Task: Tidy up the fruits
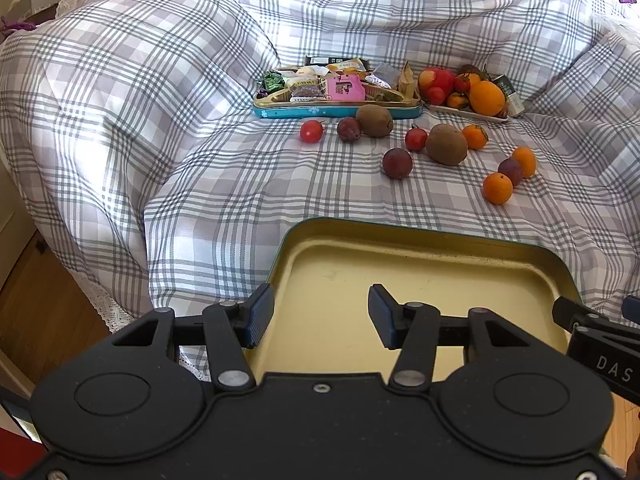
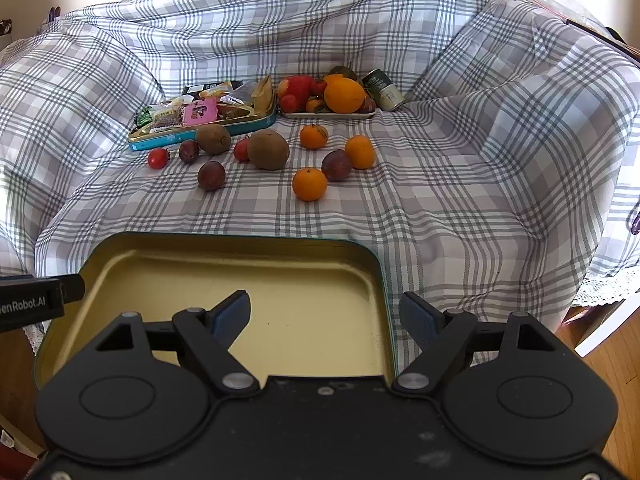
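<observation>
Small round loose fruits, orange, red, purple and brown, lie scattered on the checked grey-and-white cloth, well beyond the empty yellow metal tray. The left gripper and right gripper hover over the tray, jaws wide apart, holding nothing. No fruit is picked yet, so I think one gripper must reach out to the nearest orange one.

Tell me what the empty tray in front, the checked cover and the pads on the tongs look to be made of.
Empty tray: probably thin pressed metal, a tin lid perhaps; gold lacquer inside, teal rim, rounded stamped corners, a soft sheen.
Checked cover: woven fabric, matte, grey and white plaid, lying in soft folds and creases.
Pads: likely rubber or soft plastic; dull blue with fine ribbing, set on black, hard plastic-looking arms.
</observation>
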Available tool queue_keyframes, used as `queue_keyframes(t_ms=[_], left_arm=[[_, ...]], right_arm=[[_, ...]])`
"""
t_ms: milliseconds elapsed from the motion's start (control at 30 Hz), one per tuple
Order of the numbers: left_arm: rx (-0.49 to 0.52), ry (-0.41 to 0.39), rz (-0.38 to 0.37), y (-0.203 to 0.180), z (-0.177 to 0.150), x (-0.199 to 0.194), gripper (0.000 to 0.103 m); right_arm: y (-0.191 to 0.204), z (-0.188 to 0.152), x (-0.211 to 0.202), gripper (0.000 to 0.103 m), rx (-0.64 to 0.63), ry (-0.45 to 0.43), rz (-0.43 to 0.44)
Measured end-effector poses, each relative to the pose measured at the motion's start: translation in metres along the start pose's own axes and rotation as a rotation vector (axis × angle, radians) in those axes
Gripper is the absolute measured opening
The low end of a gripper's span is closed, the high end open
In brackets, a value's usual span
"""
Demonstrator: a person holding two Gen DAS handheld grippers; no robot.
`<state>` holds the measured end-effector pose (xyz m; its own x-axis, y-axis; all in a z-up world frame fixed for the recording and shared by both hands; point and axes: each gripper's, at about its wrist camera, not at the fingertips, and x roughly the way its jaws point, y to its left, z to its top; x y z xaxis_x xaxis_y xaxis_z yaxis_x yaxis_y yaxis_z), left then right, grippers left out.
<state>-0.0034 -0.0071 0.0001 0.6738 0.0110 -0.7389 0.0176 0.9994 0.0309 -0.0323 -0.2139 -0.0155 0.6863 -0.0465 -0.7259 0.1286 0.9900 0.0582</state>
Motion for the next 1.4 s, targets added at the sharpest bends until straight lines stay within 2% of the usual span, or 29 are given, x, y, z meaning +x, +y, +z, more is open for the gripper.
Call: queue_keyframes(t_ms=[367, 433, 833, 967, 1400], left_arm=[[0.003, 0.006, 0.009, -0.0007, 0.0011, 0.0006, 0.056], [0.002, 0.007, 0.005, -0.0006, 0.0011, 0.0008, 0.054], [-0.001, 0.017, -0.014, -0.0007, 0.0007, 0.0004, 0.053], [0.004, 0.025, -0.02, -0.0012, 0.0006, 0.0008, 0.048], [0.0, 0.046, -0.039, -0.0011, -0.0014, 0.002, 0.047]], right_arm=[[-0.0003, -0.0008, -0.0002, 0.085, 0.011, -0.003, -0.001], [-0.0005, -0.0005, 0.0004, 0.085, 0.014, 0.001, -0.003], [0.0008, -0.0005, 0.0017, 0.083, 0.01, 0.011, 0.002], [0.0, -0.001, 0.0028, 0.083, 0.015, 0.019, 0.003], [0.0008, -0.0008, 0.0041, 0.083, 0.011, 0.028, 0.003]])
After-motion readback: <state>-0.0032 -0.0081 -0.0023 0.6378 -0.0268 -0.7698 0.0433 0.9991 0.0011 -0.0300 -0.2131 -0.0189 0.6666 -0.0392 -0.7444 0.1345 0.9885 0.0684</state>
